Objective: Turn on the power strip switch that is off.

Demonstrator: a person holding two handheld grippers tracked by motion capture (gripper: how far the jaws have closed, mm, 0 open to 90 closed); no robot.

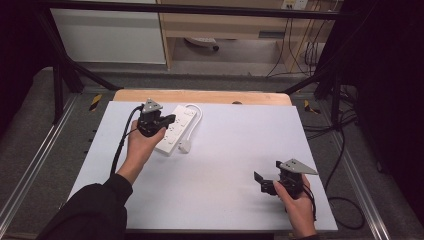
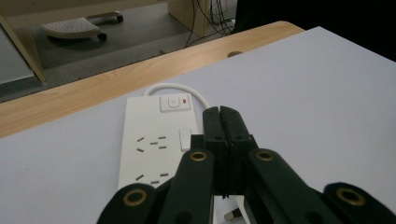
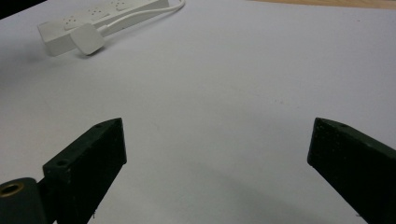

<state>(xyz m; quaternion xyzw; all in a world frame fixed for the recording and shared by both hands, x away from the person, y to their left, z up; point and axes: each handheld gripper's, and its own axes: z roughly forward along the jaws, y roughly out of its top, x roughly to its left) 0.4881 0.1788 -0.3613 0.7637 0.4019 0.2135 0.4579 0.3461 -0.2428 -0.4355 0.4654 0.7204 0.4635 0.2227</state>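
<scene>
Spanning most of the scene, the desk (image 1: 215,175) is a smooth pale matte sheet with a wooden far edge. At its far left lies the white plastic power strip (image 1: 175,129), flat and oblong. The left claw (image 2: 223,140), jaws pressed together, hovers over it, probably approaching its switch (image 2: 174,102). The right claw (image 3: 217,154) waits spread wide, holding nothing.

glossy white plastic power strip (image 2: 154,140); matt table (image 1: 225,165); wood edge (image 1: 200,96).
</scene>
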